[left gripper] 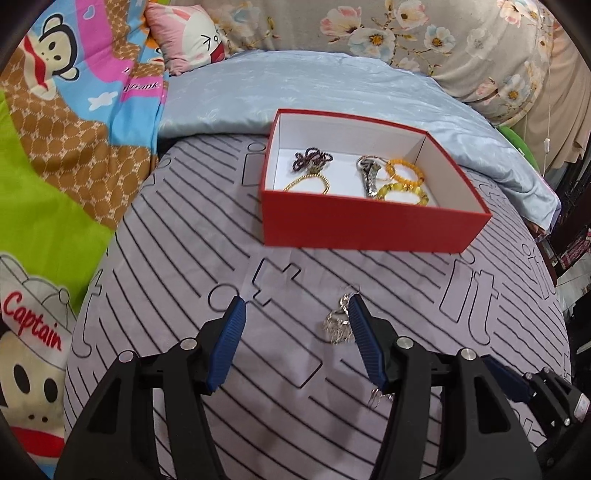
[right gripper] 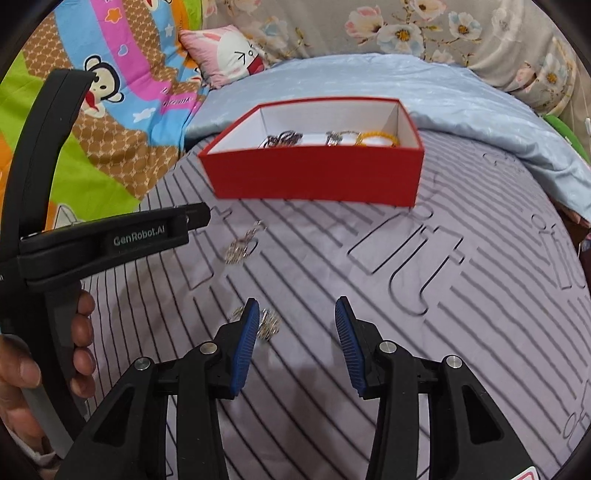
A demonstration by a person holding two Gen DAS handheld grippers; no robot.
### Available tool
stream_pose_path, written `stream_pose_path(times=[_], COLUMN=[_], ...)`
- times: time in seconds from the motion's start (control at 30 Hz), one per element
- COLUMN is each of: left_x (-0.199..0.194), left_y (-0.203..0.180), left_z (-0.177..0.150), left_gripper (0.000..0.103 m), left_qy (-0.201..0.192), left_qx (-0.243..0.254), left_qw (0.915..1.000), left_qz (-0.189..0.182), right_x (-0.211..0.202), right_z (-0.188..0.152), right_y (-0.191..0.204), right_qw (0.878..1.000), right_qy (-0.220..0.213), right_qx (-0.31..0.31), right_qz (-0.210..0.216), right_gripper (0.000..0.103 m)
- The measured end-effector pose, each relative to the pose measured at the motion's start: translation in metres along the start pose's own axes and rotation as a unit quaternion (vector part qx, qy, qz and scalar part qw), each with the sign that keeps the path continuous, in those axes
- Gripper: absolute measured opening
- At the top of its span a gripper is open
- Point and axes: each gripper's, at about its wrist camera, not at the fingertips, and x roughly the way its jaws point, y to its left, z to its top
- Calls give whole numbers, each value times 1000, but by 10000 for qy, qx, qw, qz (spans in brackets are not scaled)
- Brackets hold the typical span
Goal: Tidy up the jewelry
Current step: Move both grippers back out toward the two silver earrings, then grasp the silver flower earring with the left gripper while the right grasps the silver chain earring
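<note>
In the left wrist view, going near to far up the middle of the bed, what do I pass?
Open left gripper → silver earring on the striped sheet → red box → gold chain inside it → dark beaded necklace → light blue quilt → floral bedding.

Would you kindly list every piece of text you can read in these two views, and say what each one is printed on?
"Captain" – red script on the cartoon monkey's white cap, on the cartoon quilt.
"GenRobot.AI" – pale lettering on the black body of the left gripper.
"it" – large outlined letters printed on the striped bedsheet.
Pink band of the quilt: a script word, too blurred to read for certain.
</note>
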Motion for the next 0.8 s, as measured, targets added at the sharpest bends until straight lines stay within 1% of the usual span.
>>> stream_pose_path(times=[0.1, 0.17, 0.27, 0.8], left_x=[1, 2, 2, -2], left_y=[5, 8, 15, 39], left_z=[-8, -13, -18, -39], left_gripper=[56, 56, 56, 56], left_qy=[71, 103, 152, 224], left_qx=[-53, -67, -140, -256], left_qw=[10000, 9999, 9997, 9992], left_qz=[21, 96, 109, 200], right_x=[5, 7, 8, 27], right_z=[-6, -9, -11, -16], right_y=[6, 11, 15, 27], right_qw=[10000, 9999, 9999, 9995], right_qy=[83, 92, 97, 239], right_qx=[-25, -76, -96, -169], right_qz=[44, 8, 18, -97], right_gripper=[43, 43, 43, 43])
